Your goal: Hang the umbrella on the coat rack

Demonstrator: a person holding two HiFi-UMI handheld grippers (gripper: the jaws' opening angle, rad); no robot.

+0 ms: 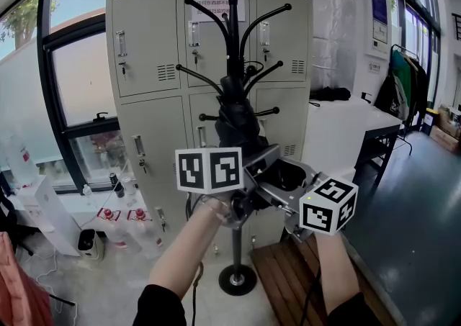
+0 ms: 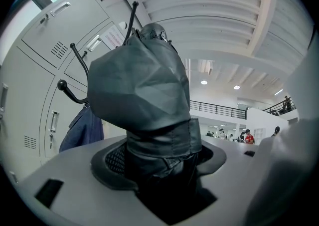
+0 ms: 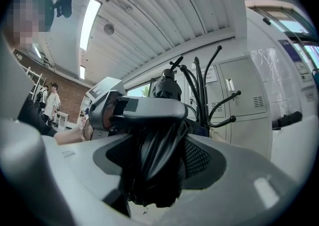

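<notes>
A folded black umbrella (image 1: 234,119) stands upright in front of the black coat rack (image 1: 232,22), held between both grippers at its lower part. My left gripper (image 1: 252,163) comes in from the left and is shut on the umbrella's wrapped dark fabric (image 2: 142,95). From the right, my right gripper (image 1: 270,188) is shut on the bunched black folds (image 3: 157,160). The rack's curved hooks (image 2: 67,88) rise behind the umbrella, and they also show in the right gripper view (image 3: 199,90). The umbrella's handle is hidden.
Grey lockers (image 1: 144,51) stand right behind the rack, whose round base (image 1: 237,279) rests on the floor. A blue garment (image 2: 82,127) hangs on the rack. A white table (image 1: 346,127) is at the right, a wooden platform (image 1: 288,274) below it, and bottles (image 1: 108,216) by the window.
</notes>
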